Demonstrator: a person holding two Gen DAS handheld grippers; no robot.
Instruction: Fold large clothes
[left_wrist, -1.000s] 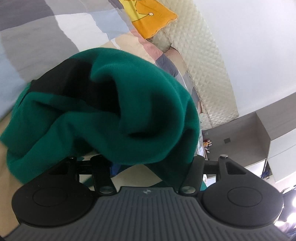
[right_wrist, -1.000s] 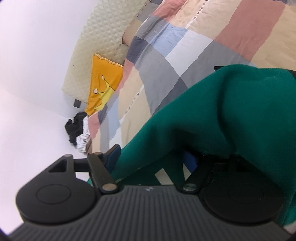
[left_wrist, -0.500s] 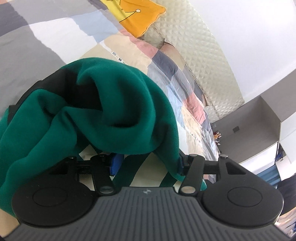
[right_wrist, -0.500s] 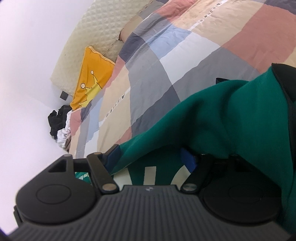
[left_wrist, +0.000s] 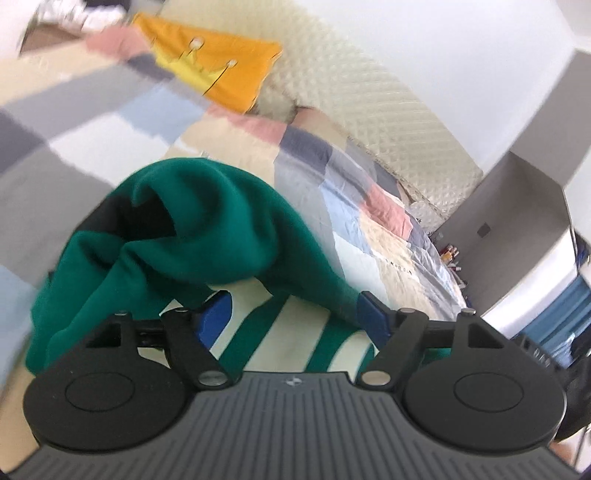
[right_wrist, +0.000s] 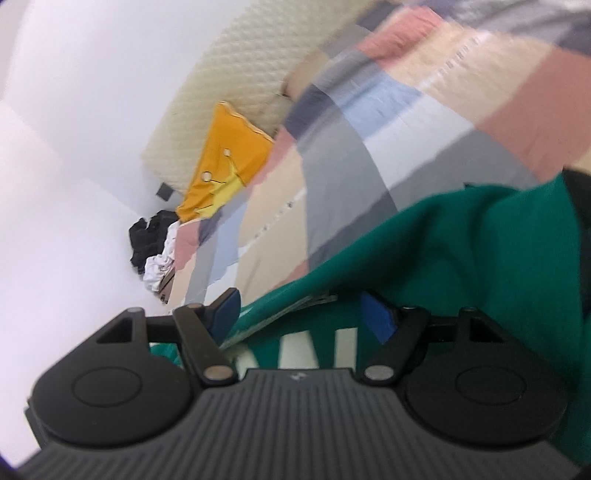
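While I watch through both wrist cameras, the dark green fleece garment with a black panel and cream stripes (left_wrist: 207, 221) sits bunched on the bed, on the patchwork quilt of grey, blue, pink and beige squares (left_wrist: 110, 122). My left hand-held gripper (left_wrist: 291, 314) has its jaws opening; the blue pads (left_wrist: 216, 317) stand spread, with the striped part of the garment lying between them and a green fold draped over the far pad. I cannot see either pad pressing on the cloth.

From the right wrist view, my right hand-held gripper (right_wrist: 301, 314) also has its jaws opening, blue pads (right_wrist: 376, 319) set wide apart. A hem edge of the green garment (right_wrist: 461, 240) runs between them, and more green cloth hangs over the right-hand pad; the pads do not pinch it as far as I can tell.

Beyond the garment, an orange cushion with a yellow crown print (left_wrist: 218, 70) leans against the cream quilted headboard (left_wrist: 369, 110). A heap of black and white clothes (right_wrist: 151, 247) lies at the far corner of the bed.
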